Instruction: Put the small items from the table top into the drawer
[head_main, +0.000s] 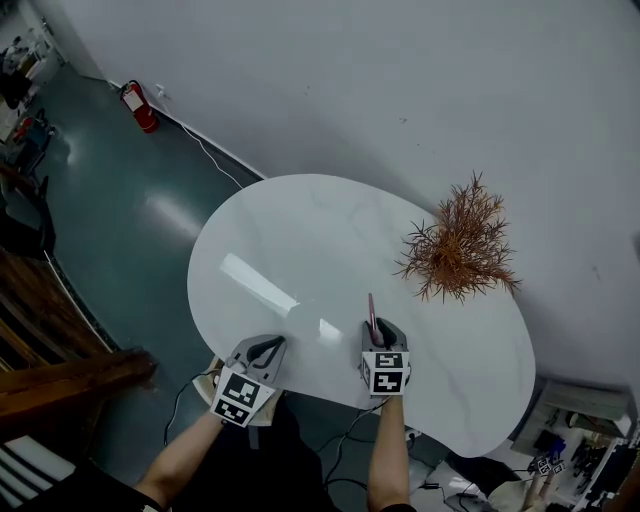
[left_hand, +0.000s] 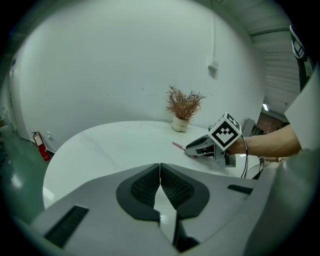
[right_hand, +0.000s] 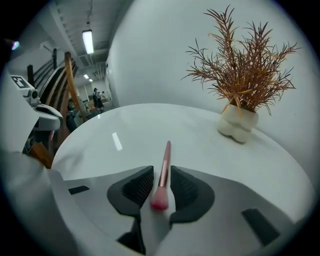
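Right tongs (right_hand: 161, 175) apart, pink brush (right_hand: 165, 157) lying between them, left tongs (left_hand: 160, 175) together, empty

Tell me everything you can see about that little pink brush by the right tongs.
The brush is a slim, makeup-style one: a shiny rose-pink handle, metallic-looking, ending in a soft pink tuft. It appears to lie flat on the white table, tuft toward the person, handle pointing away. The right tongs straddle it, open, with a gap on each side, so only the table seems to touch it.
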